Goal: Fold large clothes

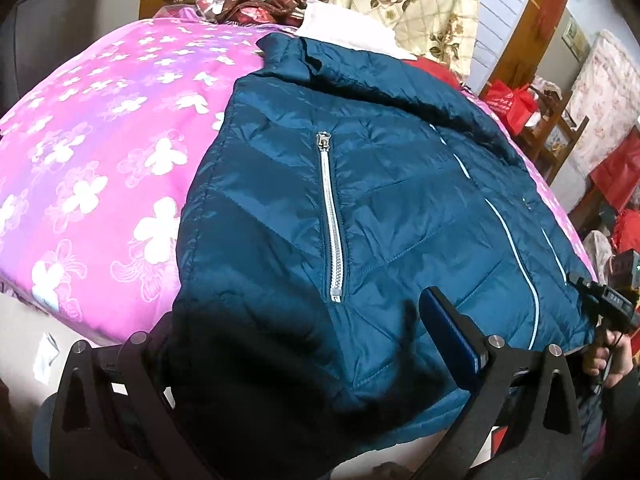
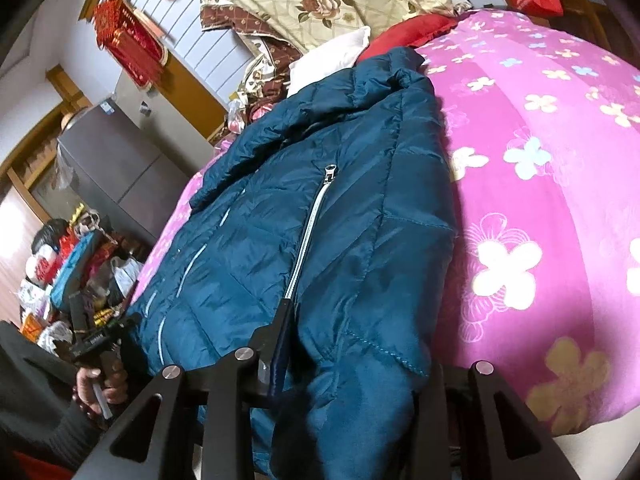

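Left wrist: jacket (image 1: 360,200) between left tool (image 1: 300,344) fingers.

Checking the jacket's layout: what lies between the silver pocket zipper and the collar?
Only quilted blue jacket fabric between zipper and collar; both wrist views show it.

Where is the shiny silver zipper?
The silver zipper runs down the front of the blue jacket, which lies on the pink flowered quilt. In the right wrist view it sits mid-frame, just beyond the gripper's finger.
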`<state>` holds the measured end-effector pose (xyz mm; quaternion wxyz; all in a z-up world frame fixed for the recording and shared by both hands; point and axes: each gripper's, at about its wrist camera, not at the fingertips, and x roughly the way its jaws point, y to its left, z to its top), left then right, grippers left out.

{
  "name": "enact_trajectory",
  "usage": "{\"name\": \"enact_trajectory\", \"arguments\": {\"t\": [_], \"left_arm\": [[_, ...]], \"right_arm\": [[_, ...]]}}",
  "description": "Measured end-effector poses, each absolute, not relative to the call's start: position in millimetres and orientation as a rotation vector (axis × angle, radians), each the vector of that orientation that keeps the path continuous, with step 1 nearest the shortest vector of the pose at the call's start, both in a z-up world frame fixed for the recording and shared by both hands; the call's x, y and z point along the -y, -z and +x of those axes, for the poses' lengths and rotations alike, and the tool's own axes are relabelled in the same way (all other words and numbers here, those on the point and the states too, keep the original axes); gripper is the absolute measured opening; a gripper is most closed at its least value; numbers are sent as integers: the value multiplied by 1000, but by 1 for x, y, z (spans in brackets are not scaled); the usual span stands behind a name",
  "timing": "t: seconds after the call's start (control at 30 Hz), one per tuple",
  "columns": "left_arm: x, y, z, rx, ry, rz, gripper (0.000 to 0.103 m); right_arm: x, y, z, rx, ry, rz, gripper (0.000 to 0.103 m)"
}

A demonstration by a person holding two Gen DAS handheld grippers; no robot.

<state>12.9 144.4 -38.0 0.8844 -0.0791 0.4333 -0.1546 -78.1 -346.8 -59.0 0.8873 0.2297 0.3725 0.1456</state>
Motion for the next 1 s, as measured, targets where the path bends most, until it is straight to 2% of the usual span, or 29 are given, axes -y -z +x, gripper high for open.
{"name": "enact_trajectory", "arguments": {"t": [0.03,0.07,0.1,0.13,0.17,0.2,0.23,0.33,0.7,1.0], "left_arm": [[-144,37,12,-900,294,-153,86],[-143,37,12,-900,261,-133,67],[-145,37,12,-901,238,-128,58],[-150,37,12,-906,258,-165,36],[-154,37,12,-913,292,-211,22],[-159,36,11,-916,304,-249,20],[-161,34,10,-916,300,-251,13],[-168,19,0,-895,295,-242,9],[-210,-30,-46,-789,304,-319,7],[-229,-107,-86,-608,354,-348,6]], "right_arm": [[343,57,-79,-775,-290,446,31],[338,55,-79,-775,-270,408,29],[335,54,-80,-773,-264,389,26],[333,51,-83,-758,-269,372,19],[333,47,-85,-737,-270,369,15],[333,44,-87,-724,-277,373,12],[332,40,-91,-704,-287,376,10],[331,30,-103,-669,-289,380,9],[328,-7,-150,-564,-319,372,8],[323,-79,-186,-457,-339,275,8]]}}
